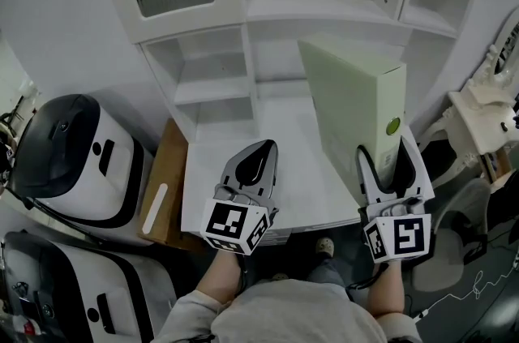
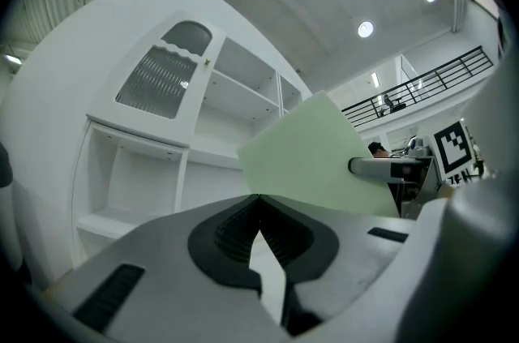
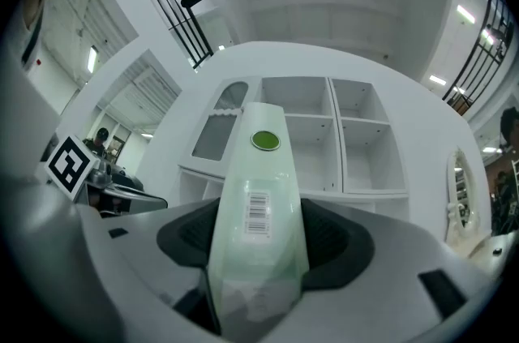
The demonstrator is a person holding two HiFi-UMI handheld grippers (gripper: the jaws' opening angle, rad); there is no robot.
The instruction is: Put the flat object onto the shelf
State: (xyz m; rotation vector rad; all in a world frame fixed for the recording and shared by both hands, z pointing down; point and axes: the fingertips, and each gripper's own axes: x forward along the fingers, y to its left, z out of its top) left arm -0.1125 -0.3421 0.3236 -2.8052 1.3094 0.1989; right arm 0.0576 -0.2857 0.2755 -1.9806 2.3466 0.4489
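Carrying step: right gripper (image 1: 390, 164) pinching upright green flat box (image 1: 350, 98) centre right, left gripper (image 1: 259, 158) pressed together, empty. Next, probably: lifting toward shelf (image 1: 324, 7), upper centre.

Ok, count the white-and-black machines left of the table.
2, at the head view's left: the upper machine beside the brown board, the lower machine in the bottom corner, cut off. Others may lie out of frame.
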